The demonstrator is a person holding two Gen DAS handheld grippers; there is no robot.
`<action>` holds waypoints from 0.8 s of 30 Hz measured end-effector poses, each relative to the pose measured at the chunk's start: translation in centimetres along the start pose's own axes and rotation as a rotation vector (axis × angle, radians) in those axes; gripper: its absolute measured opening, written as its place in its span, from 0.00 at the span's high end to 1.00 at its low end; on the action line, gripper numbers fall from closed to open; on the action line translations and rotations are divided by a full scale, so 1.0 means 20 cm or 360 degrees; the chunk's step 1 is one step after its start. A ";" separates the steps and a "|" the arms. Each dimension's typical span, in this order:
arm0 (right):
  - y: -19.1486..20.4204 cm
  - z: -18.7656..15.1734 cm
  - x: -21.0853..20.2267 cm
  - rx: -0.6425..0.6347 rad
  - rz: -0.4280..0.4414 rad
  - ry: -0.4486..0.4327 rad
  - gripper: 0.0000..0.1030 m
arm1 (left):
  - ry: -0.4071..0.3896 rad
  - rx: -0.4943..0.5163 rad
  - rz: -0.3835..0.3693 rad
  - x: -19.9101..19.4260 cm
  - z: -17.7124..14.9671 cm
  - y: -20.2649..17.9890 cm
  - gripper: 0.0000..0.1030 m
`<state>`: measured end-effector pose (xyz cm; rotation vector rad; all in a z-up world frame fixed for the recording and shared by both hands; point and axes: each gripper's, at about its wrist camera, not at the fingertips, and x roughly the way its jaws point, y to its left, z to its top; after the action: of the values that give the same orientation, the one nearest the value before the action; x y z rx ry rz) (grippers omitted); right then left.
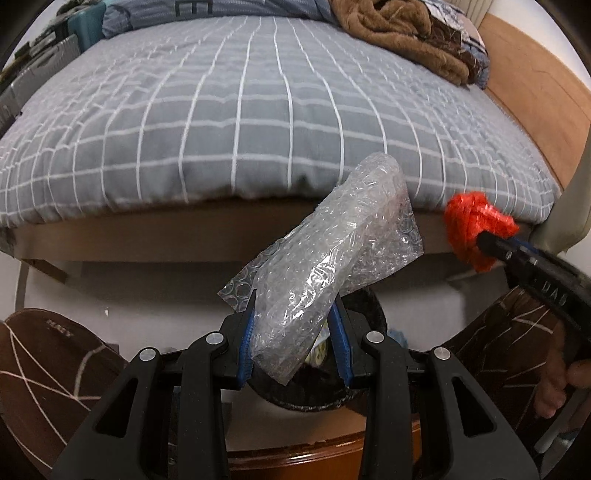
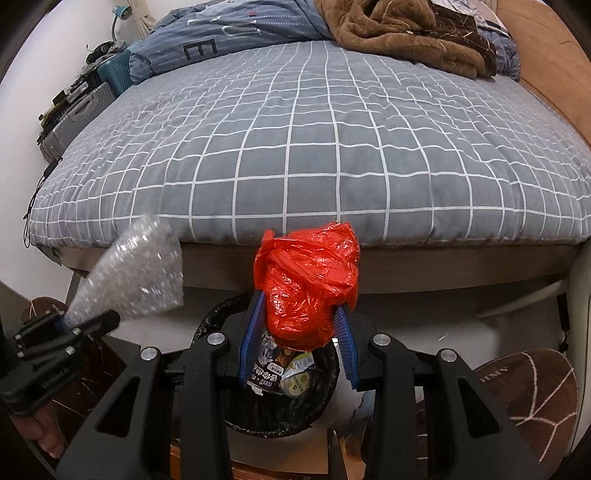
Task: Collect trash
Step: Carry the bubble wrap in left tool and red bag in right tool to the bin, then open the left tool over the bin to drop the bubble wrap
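Observation:
My left gripper [image 1: 293, 332] is shut on a crumpled clear bubble wrap [image 1: 332, 254], held above a black-lined trash bin [image 1: 306, 400]. The same bubble wrap [image 2: 136, 269] shows at the left of the right wrist view. My right gripper [image 2: 301, 328] is shut on a crumpled red plastic bag [image 2: 306, 284], held over the bin [image 2: 328, 398], which holds snack wrappers [image 2: 266, 363]. The red bag [image 1: 474, 227] also shows at the right of the left wrist view.
A bed with a grey checked cover [image 2: 314, 147] fills the space ahead, its wooden frame edge [image 2: 424, 266] just beyond the bin. A brown blanket [image 2: 399, 33] lies at the bed's far end. Suitcases [image 2: 77, 114] stand at left. Brown slippers [image 2: 532, 398] flank the bin.

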<state>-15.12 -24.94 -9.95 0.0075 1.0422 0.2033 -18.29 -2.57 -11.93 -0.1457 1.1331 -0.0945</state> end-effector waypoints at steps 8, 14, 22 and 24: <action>-0.03 -0.05 0.06 0.0006 -0.0011 0.0067 0.65 | 0.0089 0.0026 0.0018 0.12 -0.06 -0.04 0.67; -0.06 -0.09 0.14 0.0023 -0.0030 0.0140 0.65 | 0.0160 0.0022 0.0023 0.22 -0.07 -0.06 0.67; -0.08 -0.13 0.26 0.0037 -0.0044 0.0244 0.65 | 0.0248 0.0054 0.0034 0.37 -0.10 -0.09 0.67; -0.08 -0.13 0.28 0.0036 -0.0045 0.0251 0.65 | 0.0270 0.0069 0.0039 0.41 -0.09 -0.12 0.67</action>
<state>-14.46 -25.76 -16.21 -0.0030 1.2012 0.1683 -16.44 -6.33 -19.51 -0.0860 1.3007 -0.1109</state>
